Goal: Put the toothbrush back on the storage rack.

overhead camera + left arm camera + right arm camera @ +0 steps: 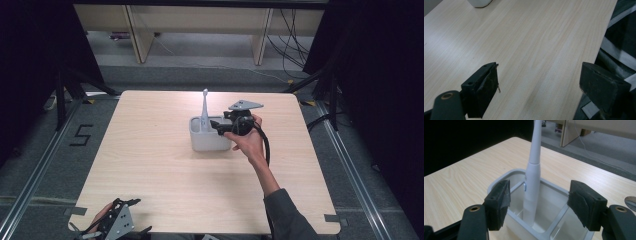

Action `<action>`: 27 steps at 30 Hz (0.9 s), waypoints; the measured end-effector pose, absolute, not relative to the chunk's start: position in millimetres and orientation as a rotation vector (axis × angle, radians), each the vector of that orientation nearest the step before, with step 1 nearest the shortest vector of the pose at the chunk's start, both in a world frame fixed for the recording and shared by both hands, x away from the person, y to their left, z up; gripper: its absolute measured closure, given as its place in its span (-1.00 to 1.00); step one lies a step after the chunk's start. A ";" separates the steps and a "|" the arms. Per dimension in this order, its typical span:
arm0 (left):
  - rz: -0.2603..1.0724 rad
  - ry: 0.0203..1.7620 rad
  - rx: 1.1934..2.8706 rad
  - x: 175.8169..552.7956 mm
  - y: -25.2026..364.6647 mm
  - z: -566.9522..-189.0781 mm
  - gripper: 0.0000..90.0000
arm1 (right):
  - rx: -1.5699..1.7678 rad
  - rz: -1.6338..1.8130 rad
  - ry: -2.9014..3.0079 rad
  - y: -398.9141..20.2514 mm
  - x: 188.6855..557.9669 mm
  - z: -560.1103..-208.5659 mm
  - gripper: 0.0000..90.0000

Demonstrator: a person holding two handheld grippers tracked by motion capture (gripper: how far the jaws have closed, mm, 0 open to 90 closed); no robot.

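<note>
Toothbrush (532,185) stands free between right gripper's (539,205) parted jaws.

Glossy white plastic toothbrush (533,182) and holder (554,220); matt pale wood-grain table (150,165).

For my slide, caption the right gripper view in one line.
Open right gripper faces a white electric toothbrush standing upright in one compartment of a grey divided holder on the wooden table.

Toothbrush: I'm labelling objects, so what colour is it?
White, with a small blue button; clearest in the right gripper view.
</note>
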State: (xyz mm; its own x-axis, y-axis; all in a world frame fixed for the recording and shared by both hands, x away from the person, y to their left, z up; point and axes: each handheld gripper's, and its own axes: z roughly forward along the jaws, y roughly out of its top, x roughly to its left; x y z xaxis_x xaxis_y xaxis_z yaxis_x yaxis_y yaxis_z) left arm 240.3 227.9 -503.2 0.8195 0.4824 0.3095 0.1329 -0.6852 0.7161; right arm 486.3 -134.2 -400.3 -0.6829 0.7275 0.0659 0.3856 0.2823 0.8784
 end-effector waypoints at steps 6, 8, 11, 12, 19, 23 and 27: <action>0.632 0.450 2.288 240.3 228.0 -503.2 -0.67 | 0.957 1.355 2.204 -138.7 483.0 -401.1 -0.24; 0.631 0.446 2.283 240.3 227.9 -503.6 -0.67 | 0.958 1.358 2.200 -139.6 482.1 -400.8 -0.24; 0.644 0.452 2.279 240.0 227.5 -504.2 -0.67 | 0.952 1.361 2.199 -143.7 478.5 -398.8 -0.24; 0.656 0.453 2.280 240.2 227.5 -504.3 -0.67 | 0.959 1.376 2.201 -144.5 477.2 -399.1 -0.24; 0.660 0.449 2.278 240.5 227.4 -504.5 -0.67 | 0.957 1.367 2.201 -151.7 471.8 -401.1 -0.24; 0.625 0.447 2.283 239.6 227.5 -503.1 -0.67 | 0.963 1.356 2.195 -155.5 468.5 -402.1 -0.25; 0.624 0.447 2.278 239.4 227.3 -503.5 -0.67 | 0.960 1.373 2.207 -156.6 466.5 -402.0 -0.27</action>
